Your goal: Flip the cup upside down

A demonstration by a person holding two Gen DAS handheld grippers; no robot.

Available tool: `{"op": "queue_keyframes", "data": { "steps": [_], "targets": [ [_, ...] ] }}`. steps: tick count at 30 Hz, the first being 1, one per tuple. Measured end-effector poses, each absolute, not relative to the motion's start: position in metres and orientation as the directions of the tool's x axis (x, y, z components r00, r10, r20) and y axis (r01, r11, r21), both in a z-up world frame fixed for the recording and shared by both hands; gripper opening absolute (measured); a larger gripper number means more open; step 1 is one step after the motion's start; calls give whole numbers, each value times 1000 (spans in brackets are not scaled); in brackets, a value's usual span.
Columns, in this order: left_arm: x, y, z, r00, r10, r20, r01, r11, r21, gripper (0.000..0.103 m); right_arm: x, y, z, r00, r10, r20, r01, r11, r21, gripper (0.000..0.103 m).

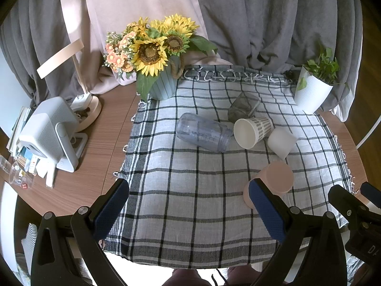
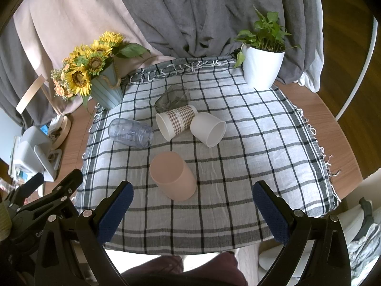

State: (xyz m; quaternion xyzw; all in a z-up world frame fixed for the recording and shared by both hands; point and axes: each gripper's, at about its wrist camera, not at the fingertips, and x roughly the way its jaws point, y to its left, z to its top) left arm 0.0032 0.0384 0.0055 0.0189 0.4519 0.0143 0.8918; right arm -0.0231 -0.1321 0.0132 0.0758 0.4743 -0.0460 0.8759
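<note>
Several cups lie on their sides on a checked cloth (image 2: 238, 166). A pink cup (image 2: 172, 175) lies nearest, base toward me; it also shows in the left wrist view (image 1: 273, 178), partly behind a finger. Behind it lie a white cup (image 2: 208, 128), a plaid paper cup (image 2: 176, 121), a clear plastic cup (image 2: 131, 132) and a dark glass tumbler (image 2: 172, 99). My right gripper (image 2: 193, 200) is open and empty, just in front of the pink cup. My left gripper (image 1: 190, 197) is open and empty above the cloth's front left.
A sunflower pot (image 2: 104, 88) stands at the cloth's back left and a white plant pot (image 2: 262, 66) at the back right. A white appliance (image 1: 50, 131) and lamp base (image 1: 91, 109) sit on the wooden table (image 1: 100, 147) to the left. Curtains hang behind.
</note>
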Motion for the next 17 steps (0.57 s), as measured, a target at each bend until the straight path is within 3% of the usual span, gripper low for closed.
{"op": "queue_keyframes", "data": {
  "steps": [17],
  "targets": [
    [3, 39, 5, 589, 43, -807, -9, 999, 47, 103, -23, -131, 9, 538, -7, -843, 151, 985, 89, 101]
  ]
}}
